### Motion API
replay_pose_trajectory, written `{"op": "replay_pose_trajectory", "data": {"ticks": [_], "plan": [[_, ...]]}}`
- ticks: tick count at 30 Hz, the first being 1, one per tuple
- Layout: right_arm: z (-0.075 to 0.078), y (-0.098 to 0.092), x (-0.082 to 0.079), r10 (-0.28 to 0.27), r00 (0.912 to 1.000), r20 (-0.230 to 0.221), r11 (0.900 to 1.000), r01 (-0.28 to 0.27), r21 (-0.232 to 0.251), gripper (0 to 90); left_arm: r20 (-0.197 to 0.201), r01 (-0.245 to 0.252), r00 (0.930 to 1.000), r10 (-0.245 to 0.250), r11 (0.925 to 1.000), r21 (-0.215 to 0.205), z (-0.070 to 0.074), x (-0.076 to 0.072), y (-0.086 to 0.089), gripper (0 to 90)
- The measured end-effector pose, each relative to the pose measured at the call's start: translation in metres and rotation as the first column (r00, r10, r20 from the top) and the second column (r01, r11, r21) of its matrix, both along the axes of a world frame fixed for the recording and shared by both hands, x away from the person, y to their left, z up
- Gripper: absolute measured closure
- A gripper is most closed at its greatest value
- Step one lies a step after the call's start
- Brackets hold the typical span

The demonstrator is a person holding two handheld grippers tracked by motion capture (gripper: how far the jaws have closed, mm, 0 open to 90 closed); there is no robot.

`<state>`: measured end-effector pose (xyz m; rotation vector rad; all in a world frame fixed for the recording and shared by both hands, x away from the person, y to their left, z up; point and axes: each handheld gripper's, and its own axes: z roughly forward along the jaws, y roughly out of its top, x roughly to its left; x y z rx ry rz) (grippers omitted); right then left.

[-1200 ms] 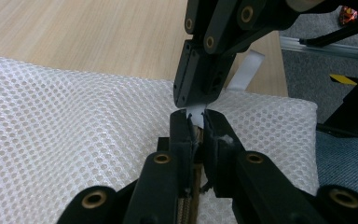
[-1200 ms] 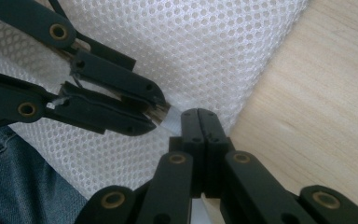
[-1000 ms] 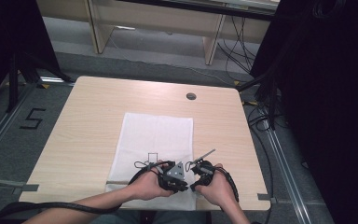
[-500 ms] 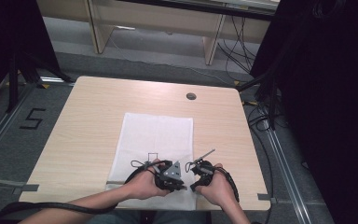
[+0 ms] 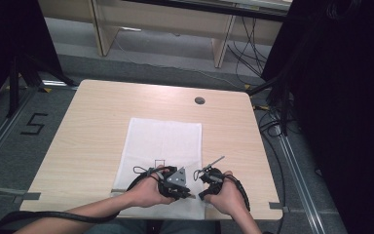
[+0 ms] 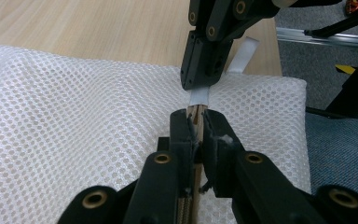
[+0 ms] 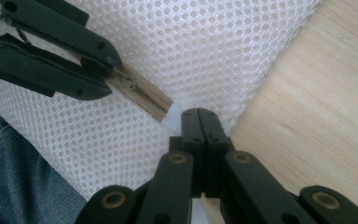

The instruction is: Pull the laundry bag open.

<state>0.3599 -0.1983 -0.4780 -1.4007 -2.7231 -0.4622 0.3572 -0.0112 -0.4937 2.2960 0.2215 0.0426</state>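
A white mesh bag point(image 5: 163, 139) lies flat on the wooden table point(image 5: 97, 122), its tan zipper point(image 7: 142, 97) running along the near edge. My left gripper point(image 6: 196, 116) is shut on the zipper point(image 6: 194, 189), its jaws pinching the tan strip. My right gripper point(image 7: 199, 113) is shut on the white tab point(image 7: 171, 119) at the zipper's end. The two grippers face each other tip to tip, a short gap apart. In the left gripper view the right gripper point(image 6: 198, 84) clamps the white tab point(image 6: 199, 97). From above, the left gripper point(image 5: 187, 191) and right gripper point(image 5: 202, 187) sit together at the bag's near right corner.
The table's near edge runs just under both hands. A round cable hole point(image 5: 199, 100) sits at the far right of the table. Bare wood point(image 7: 307, 107) lies right of the bag. The person's lap in jeans point(image 7: 18, 177) is below the table edge.
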Motion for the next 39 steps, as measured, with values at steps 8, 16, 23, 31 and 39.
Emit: {"op": "replay_pose_trajectory", "data": {"ticks": [8,16,23,31,39], "plan": [[0.001,0.002,-0.001,-0.016,0.9998,-0.010,1.000,0.016,-0.015,90.0,0.029,0.013,0.9995,-0.013,0.9999,0.012,0.001,-0.002,0.008,82.4],[0.000,0.001,0.000,0.010,0.9999,0.005,1.000,-0.009,-0.011,90.0,0.015,0.006,0.9999,-0.006,1.0000,0.002,0.000,-0.003,0.011,82.4],[0.000,0.000,0.000,0.011,0.9999,0.005,1.000,-0.011,-0.008,90.0,0.006,-0.001,1.0000,0.001,1.0000,-0.002,0.002,-0.001,0.016,82.4],[0.001,0.001,-0.001,0.004,1.0000,-0.005,1.000,-0.004,-0.006,90.0,0.019,-0.001,0.9998,0.001,0.9998,-0.022,-0.001,-0.001,0.018,82.4],[0.001,0.001,-0.001,0.003,1.0000,0.001,1.000,-0.003,-0.016,90.0,0.009,-0.013,0.9999,0.013,0.9994,-0.033,-0.002,-0.003,0.018,82.4]]}}
